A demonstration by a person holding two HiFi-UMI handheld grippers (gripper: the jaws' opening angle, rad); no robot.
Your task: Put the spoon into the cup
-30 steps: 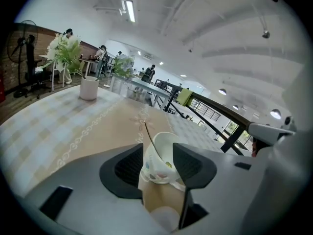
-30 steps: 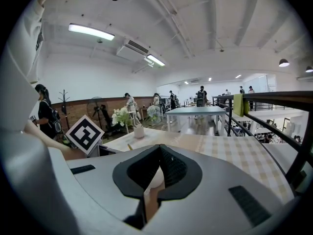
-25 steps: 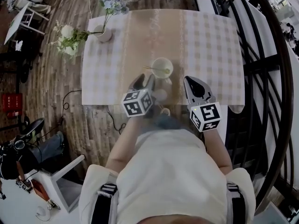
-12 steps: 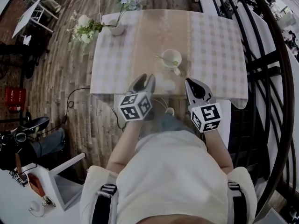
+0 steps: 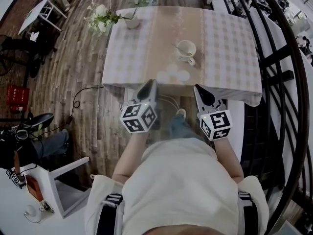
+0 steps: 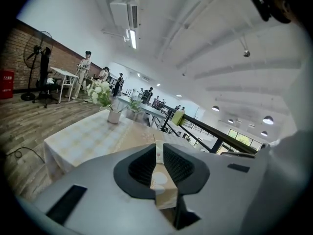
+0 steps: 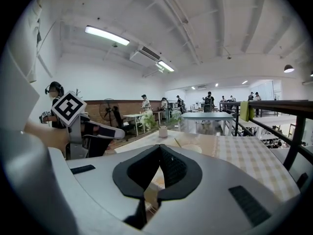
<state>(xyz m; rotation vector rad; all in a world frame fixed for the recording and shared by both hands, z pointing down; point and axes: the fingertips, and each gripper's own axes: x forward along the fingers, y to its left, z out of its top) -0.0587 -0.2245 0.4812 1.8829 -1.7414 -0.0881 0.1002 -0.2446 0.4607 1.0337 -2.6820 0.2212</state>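
Head view: spoon [image 5: 177,47] rests in the cup [image 5: 187,49], at one o'clock from the tongs. Left gripper [image 5: 151,83], empty, has just been narrowing; right gripper [image 5: 198,88] is pinched together, empty. Task looks done; next, simply rest.

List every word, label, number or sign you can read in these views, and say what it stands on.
No readable text anywhere.
The marker cubes on the left tongs (jaws just been closing, nothing between them) and right tongs: black-and-white square patterns only, no words.
Red crate: any print is too small to read.
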